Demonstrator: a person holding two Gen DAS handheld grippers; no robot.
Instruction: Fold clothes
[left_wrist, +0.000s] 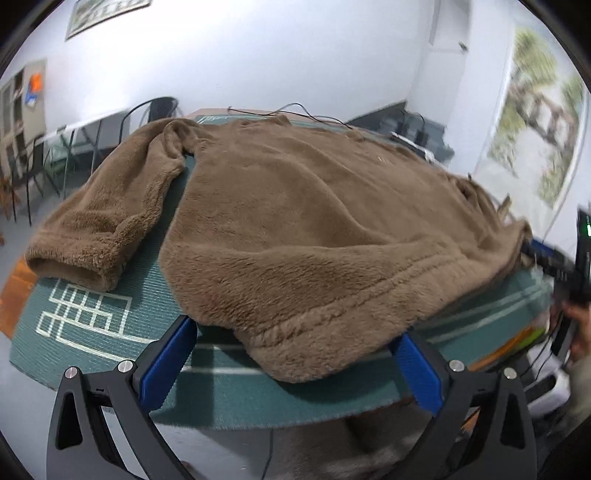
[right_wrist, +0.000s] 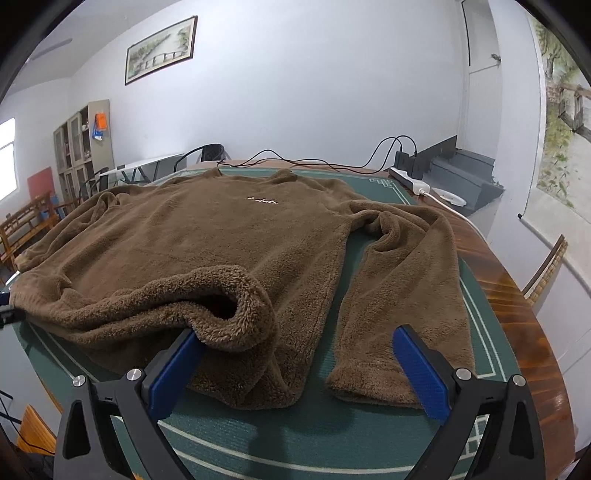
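Sweater: a brown fleece sweater lies spread face up on the green mat, its collar toward the far edge and its hem along the near edge.
Sleeves: one sleeve runs down the right side of the mat with its cuff near the near right corner; the other sleeve lies out toward the left edge.
Hem: at the near right corner of the body the hem is curled up into an open roll; elsewhere it lies flat.
Left gripper: its jaws stand wide apart and hold nothing, straddling the hem at the near edge.
Right gripper: likewise spread and empty, its left finger touching the curled hem.
Doing it well: I judge a good fold needs both hem corners pinched through both layers and lifted together, so the thick fleece does not bunch.
Stage: the sweater lies unfolded.
Surface: the mat covers a wooden table; cables and a power strip sit at its far edge.
Room: white walls, a framed picture, a cabinet and chairs.
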